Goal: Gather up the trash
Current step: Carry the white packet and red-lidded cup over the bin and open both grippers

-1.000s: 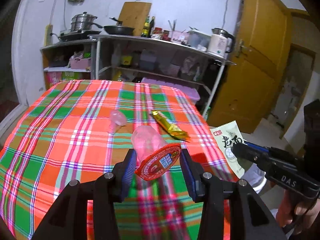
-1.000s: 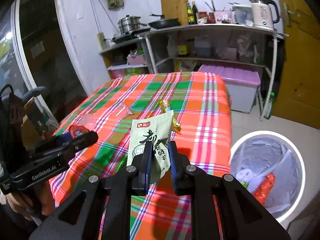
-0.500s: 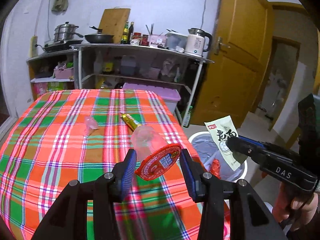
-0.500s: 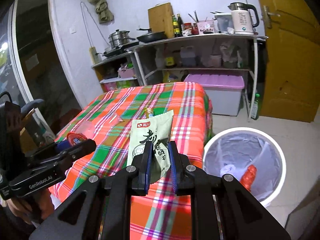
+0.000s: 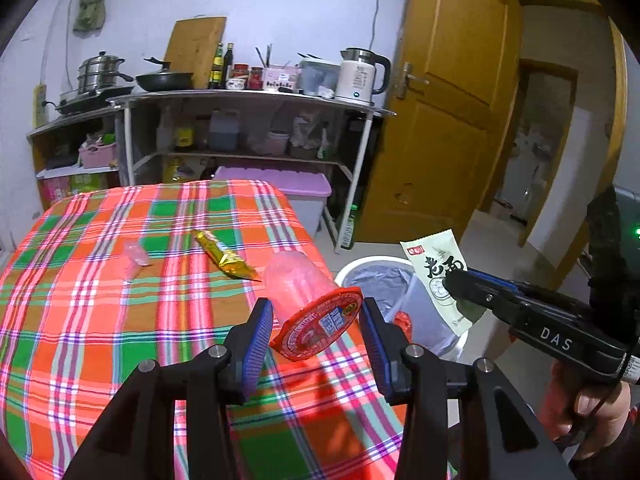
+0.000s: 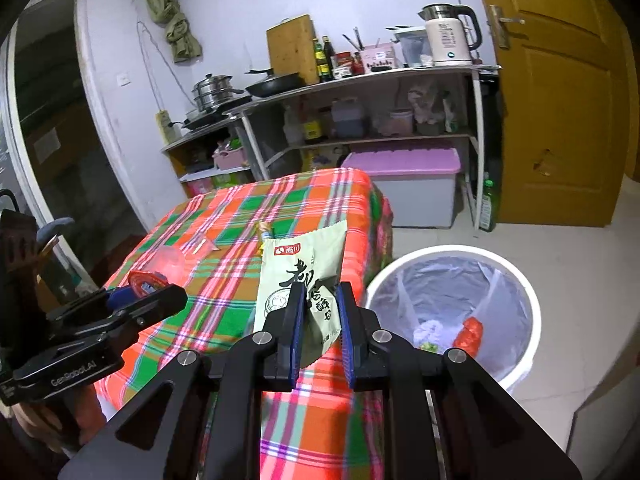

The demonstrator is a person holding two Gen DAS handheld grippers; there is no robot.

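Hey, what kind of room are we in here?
Most likely a small home kitchen: a shelf rack carries a frying pan and an electric kettle, with a plaid-covered table in front.

Grippers: two, the left gripper (image 5: 316, 322) and the right gripper (image 6: 319, 330). Cups (image 5: 308, 296): one. Green packets (image 6: 304, 276): one. Gold wrappers (image 5: 224, 256): one. Clear wrappers (image 5: 136, 254): one. Bins (image 6: 516, 280): one. Tables (image 5: 80, 300): one. Kettles (image 5: 358, 76): one. Pans (image 5: 164, 80): one.

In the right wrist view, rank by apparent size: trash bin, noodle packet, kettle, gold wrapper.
1. trash bin
2. noodle packet, though nearness to the camera enlarges it
3. kettle
4. gold wrapper, mostly hidden behind the packet
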